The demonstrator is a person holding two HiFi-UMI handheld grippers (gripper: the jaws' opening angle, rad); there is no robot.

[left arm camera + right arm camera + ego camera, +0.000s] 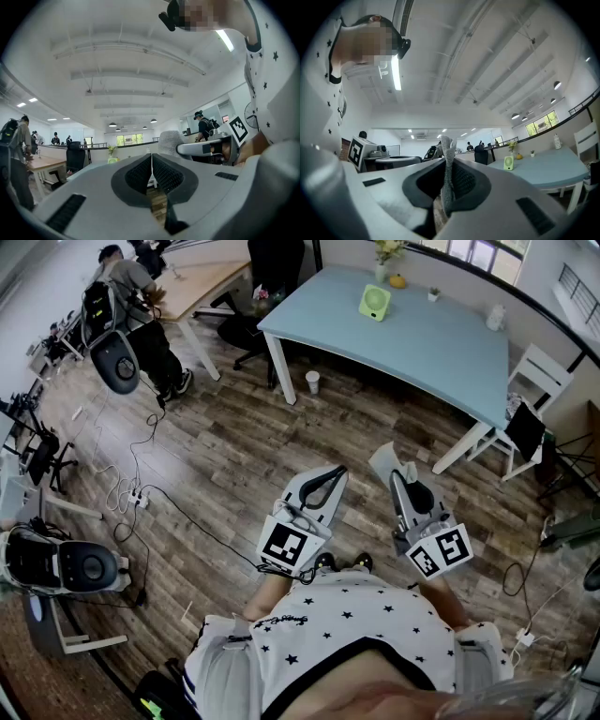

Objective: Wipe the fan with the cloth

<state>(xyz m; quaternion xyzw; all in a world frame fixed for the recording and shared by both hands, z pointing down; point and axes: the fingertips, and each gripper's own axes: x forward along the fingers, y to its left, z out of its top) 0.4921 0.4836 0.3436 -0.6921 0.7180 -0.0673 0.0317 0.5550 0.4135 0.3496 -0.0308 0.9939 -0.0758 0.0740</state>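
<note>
In the head view, the person stands on a wood floor [216, 456] with both tools held close to the chest. The small green fan [375, 303] sits on the light-blue table [450, 352], well apart from them. The left gripper [323, 486] and the right gripper [408, 488] point roughly toward that table, and a pale cloth [382, 461] sticks up from the tip of the right one.

In the left gripper view, the left gripper [151, 161] has its ribbed pads pressed together with nothing between them. The fan [113, 160] is a tiny green speck far off, and the cloth [169, 140] shows to the right at the other tool's tip.

In the right gripper view, the right gripper [449, 164] is clamped on the grey cloth [448, 187], a fold of which rises above the jaws. The fan [508, 162] stands upright on the table [558, 171], off to the right and distant.

As for progress, the cloth is in hand, but the wiping itself looks not yet begun. No cloth touches the fan, so what is left is the approach to the table — and then the whole wipe.
</note>
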